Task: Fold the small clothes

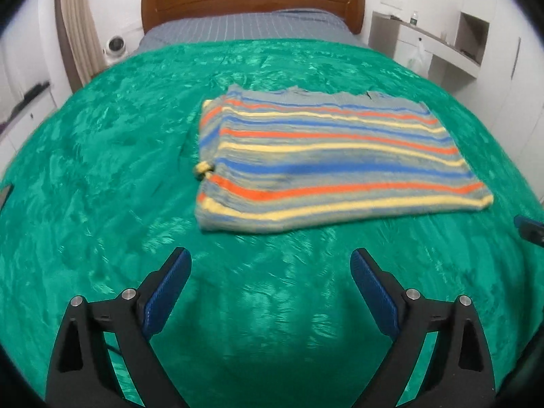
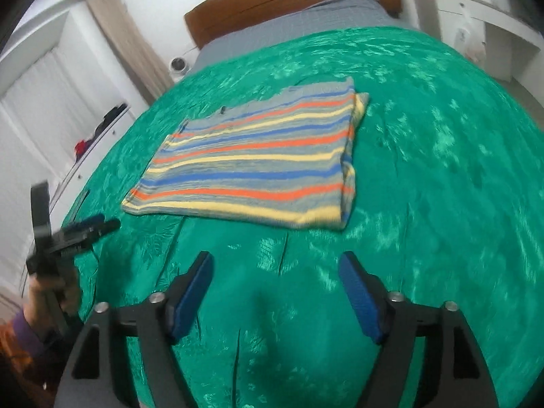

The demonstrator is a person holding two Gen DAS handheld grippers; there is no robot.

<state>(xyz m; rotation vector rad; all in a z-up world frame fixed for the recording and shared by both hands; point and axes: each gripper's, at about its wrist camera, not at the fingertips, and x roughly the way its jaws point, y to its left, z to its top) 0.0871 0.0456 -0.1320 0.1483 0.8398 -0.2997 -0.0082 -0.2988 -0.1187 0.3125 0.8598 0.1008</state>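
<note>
A small knit garment (image 1: 333,156) with grey, blue, orange and yellow stripes lies folded into a flat rectangle on the green bedspread (image 1: 102,170). It also shows in the right wrist view (image 2: 258,163). My left gripper (image 1: 271,265) is open and empty, held above the bedspread short of the garment's near edge. My right gripper (image 2: 275,267) is open and empty, also short of the near edge. The left gripper shows at the left in the right wrist view (image 2: 98,226), held by a hand. A tip of the right gripper (image 1: 530,227) shows at the right edge.
A wooden headboard (image 1: 251,0) and grey sheet (image 1: 244,29) lie at the far end of the bed. A white desk with shelves (image 1: 442,44) stands at the right. A curtain (image 1: 78,27) and white cabinets (image 2: 51,108) are at the left.
</note>
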